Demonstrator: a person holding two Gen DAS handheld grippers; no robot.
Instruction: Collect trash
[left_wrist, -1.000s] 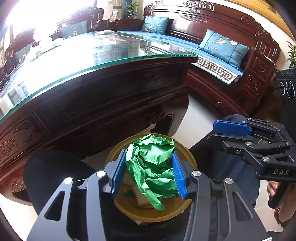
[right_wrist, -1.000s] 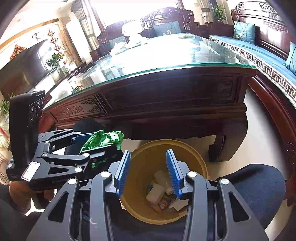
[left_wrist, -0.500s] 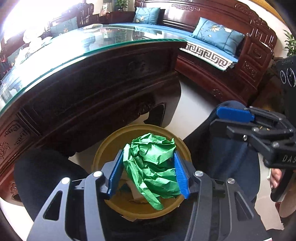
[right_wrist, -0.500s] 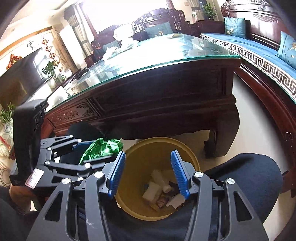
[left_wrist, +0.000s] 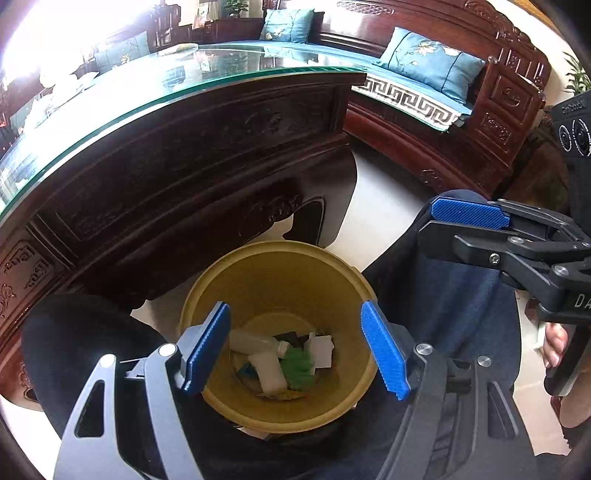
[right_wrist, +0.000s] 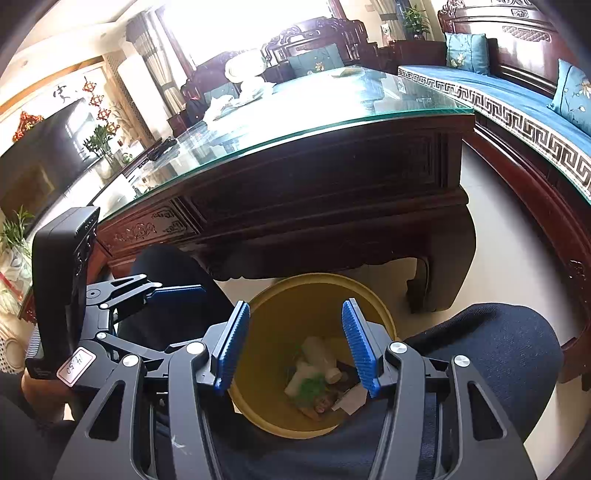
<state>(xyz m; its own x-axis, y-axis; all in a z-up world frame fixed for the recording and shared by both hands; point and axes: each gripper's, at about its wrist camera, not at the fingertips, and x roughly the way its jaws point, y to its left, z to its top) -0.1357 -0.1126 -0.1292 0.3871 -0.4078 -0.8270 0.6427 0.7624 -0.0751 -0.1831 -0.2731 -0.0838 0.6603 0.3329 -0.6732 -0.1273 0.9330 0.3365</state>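
A yellow trash bin stands on the floor between the person's knees, also in the right wrist view. A crumpled green wrapper lies at its bottom among white scraps and small bottles; it also shows in the right wrist view. My left gripper is open and empty, held above the bin. My right gripper is open and empty, also over the bin; it appears at the right of the left wrist view.
A dark carved wooden table with a glass top stands just beyond the bin. A wooden sofa with blue cushions runs along the right. The person's dark-trousered knees flank the bin.
My left gripper opened and the green wrapper dropped into the bin. The right gripper opened a little wider and stayed over the bin.
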